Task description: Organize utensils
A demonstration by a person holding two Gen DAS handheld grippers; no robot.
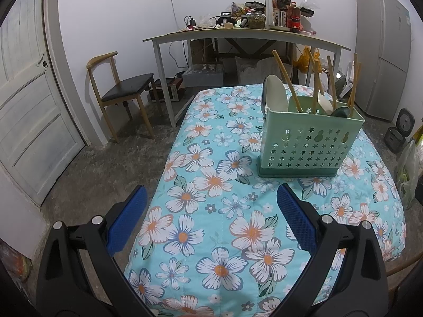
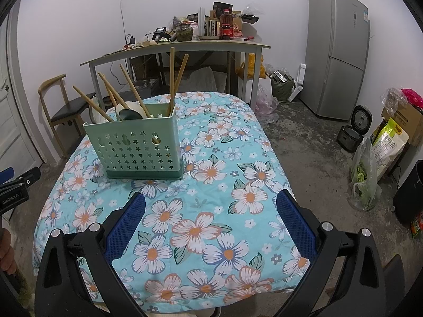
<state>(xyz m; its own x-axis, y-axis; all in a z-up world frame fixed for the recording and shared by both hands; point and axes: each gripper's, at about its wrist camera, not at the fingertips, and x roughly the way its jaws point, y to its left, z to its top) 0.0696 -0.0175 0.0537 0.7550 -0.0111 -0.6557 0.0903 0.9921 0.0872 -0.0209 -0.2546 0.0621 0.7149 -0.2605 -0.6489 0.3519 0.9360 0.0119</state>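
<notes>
Floral quilt (image 1: 211, 185) over a table, edges cut off near both cameras. Green utensil caddy (image 1: 304, 142) upright on it, well ahead of both grippers, crowded with wooden chopsticks (image 1: 286, 82) and spoons (image 1: 275, 93), lower ends hidden inside. Left gripper (image 1: 211, 198) spread wide, holding nothing; right gripper (image 2: 211, 198) likewise. "GenRobot.AI" readable on the left gripper's body. Fridge (image 2: 341, 52) label illegible.

"GenRobot.AI" was read on the left gripper (image 2: 12, 198) body. Print on the floor bag (image 2: 388, 142) was noted but couldn't be read.
</notes>
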